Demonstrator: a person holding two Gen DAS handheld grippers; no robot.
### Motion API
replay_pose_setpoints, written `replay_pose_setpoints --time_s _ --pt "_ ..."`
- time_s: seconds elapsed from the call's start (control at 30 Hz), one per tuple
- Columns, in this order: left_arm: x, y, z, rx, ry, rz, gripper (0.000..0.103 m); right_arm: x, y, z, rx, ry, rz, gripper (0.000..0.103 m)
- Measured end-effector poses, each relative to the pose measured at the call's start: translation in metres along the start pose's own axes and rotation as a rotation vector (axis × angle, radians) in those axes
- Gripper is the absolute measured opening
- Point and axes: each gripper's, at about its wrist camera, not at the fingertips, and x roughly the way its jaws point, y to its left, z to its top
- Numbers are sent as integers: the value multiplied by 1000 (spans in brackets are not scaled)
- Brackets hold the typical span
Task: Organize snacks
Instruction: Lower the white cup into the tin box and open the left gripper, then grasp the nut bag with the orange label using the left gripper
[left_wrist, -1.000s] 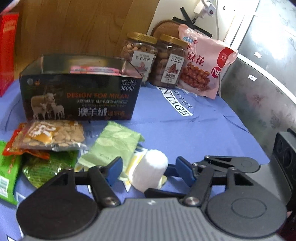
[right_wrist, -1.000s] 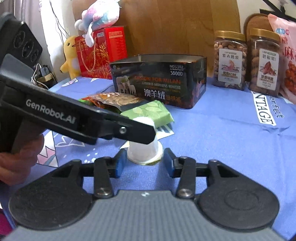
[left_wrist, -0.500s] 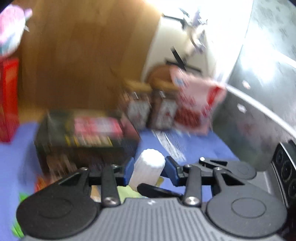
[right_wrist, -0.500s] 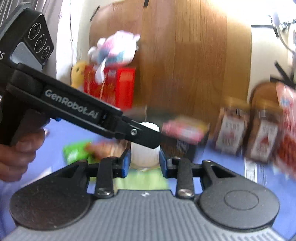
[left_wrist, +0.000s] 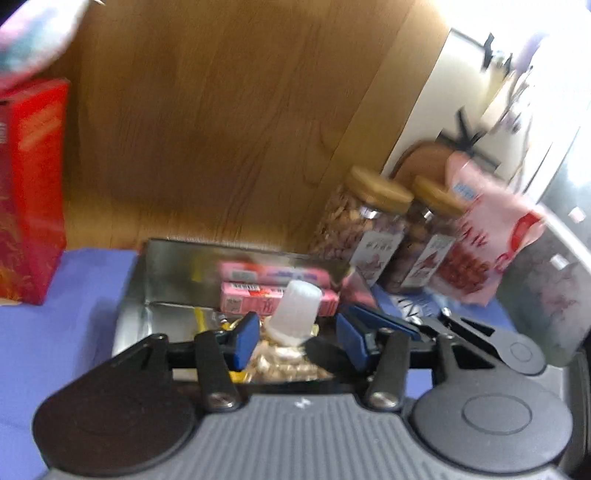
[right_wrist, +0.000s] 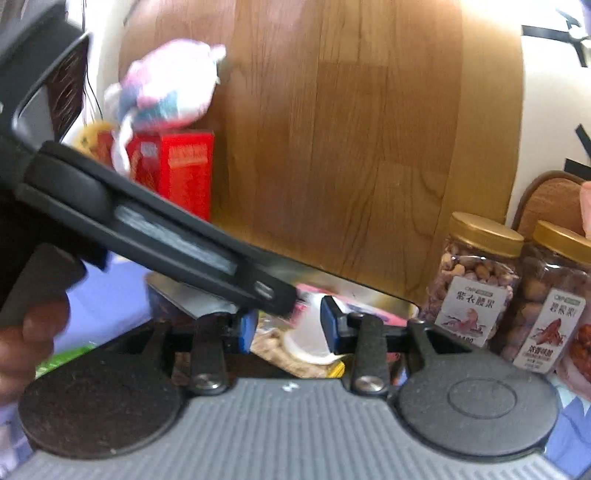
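Note:
A white jelly cup (left_wrist: 295, 312) sits tilted inside the open metal tin (left_wrist: 166, 273), on top of a nut packet, in front of two pink candy boxes (left_wrist: 273, 295). My left gripper (left_wrist: 295, 338) is open, its blue pads apart on either side of the cup without touching it. My right gripper (right_wrist: 288, 328) is also open around the same cup (right_wrist: 308, 336), over the tin. The left gripper's black body (right_wrist: 147, 240) crosses the right wrist view diagonally.
Two gold-lidded nut jars (left_wrist: 373, 236) and a pink snack bag (left_wrist: 487, 247) stand right of the tin. A red box (left_wrist: 31, 184) with a plush toy (right_wrist: 166, 88) on top stands at the left. The cloth is purple (left_wrist: 55, 325). A wooden panel is behind.
Both grippers closed on the white cup, lifted it from the cloth and carried it over the tin. Now both have opened and the cup lies in the tin.

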Motion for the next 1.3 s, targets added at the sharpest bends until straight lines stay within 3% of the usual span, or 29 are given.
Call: replay_pose_setpoints --time_s 0.1,0.17,0.33,0.4,0.5,0.63,0.77,0.87,0.97,1.07,1.13,1.2,1.3 --pt "-55 28 -18 -41 -110 -3 58 -35 -2 -11 96 -31 123 40" --pt "-75 50 -33 -93 -124 44 58 -40 -1 -25 151 29 232 40" --pt "-64 101 -77 -249 -2 176 56 -3 18 -40 187 174 282 40" --pt "-57 108 -93 -282 35 189 55 12 20 -41 223 211 298 40" --pt "-55 99 -108 -271 26 181 54 18 33 -50 189 270 261 41" --pt "-50 66 -118 -189 39 223 54 -2 27 -64 185 273 251 41" --pt "-57 44 -132 -139 61 193 54 -26 15 -78 196 283 242 40" --pt "-66 37 -138 -113 101 156 57 -44 16 -87 135 287 221 39" --pt "-89 42 -129 -127 37 180 58 -58 17 -88 107 291 221 41" --pt "-94 47 -109 -203 -6 79 58 -60 9 -76 188 241 265 41" --pt "-79 41 -98 -217 29 29 59 -55 3 -67 238 223 281 41" --pt "-54 32 -93 -185 85 63 65 -39 0 -61 275 240 293 42" --pt "-22 34 -94 -203 166 83 68 -10 -7 -65 314 357 288 41"
